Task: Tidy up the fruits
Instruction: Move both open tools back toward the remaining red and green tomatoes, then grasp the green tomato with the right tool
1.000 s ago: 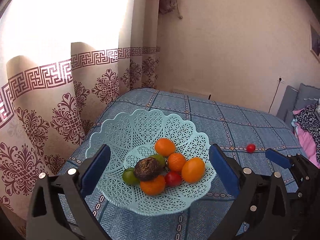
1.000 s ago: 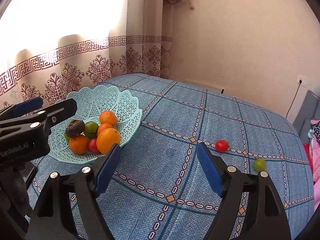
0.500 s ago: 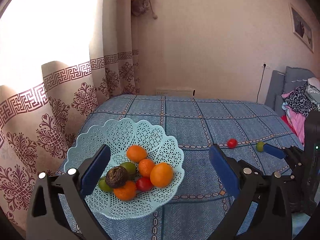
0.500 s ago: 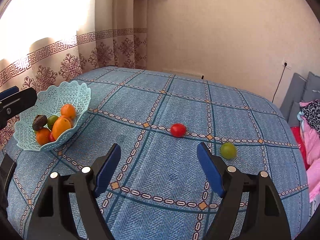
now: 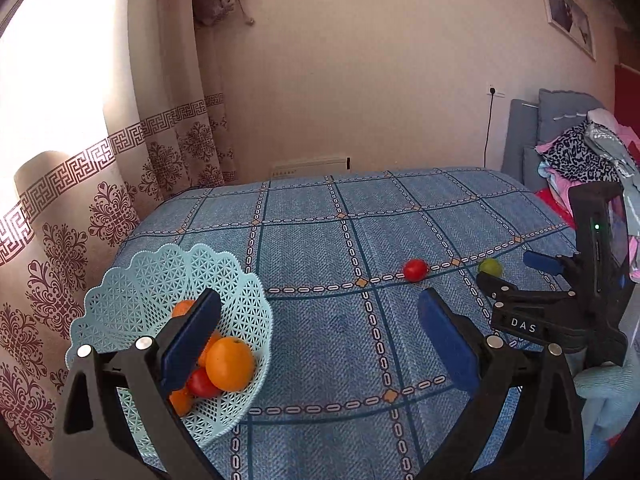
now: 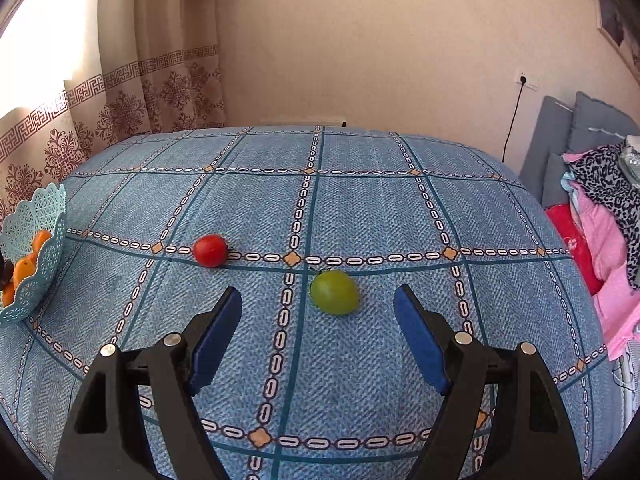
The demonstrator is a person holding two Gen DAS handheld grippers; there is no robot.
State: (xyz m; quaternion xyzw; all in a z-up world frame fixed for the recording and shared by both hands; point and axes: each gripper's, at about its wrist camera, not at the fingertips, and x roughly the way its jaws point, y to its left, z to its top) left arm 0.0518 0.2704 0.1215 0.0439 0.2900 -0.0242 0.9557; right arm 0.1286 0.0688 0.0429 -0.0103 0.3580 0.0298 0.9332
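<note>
One green fruit [image 6: 334,292] and one red fruit [image 6: 210,250] loose on the bed [image 6: 360,208]; green fruit just ahead between the wide-open, empty jaws of the right gripper [image 6: 318,344]; left gripper [image 5: 320,340] likewise spread, empty, beside the basket [image 5: 132,280].

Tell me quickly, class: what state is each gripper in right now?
Left gripper: open, holding nothing, near the basket.
Right gripper: open, holding nothing, with the green fruit just ahead.

Basket [image 5: 132,280] — pale blue lattice plastic, scalloped rim, upright, holding oranges [image 5: 230,363] and one red fruit. Red tomato [image 6: 210,250] — loose on the cloth, well right of the basket. Green fruit [image 6: 334,292] — just beyond the tomato, farther from the basket.
</note>
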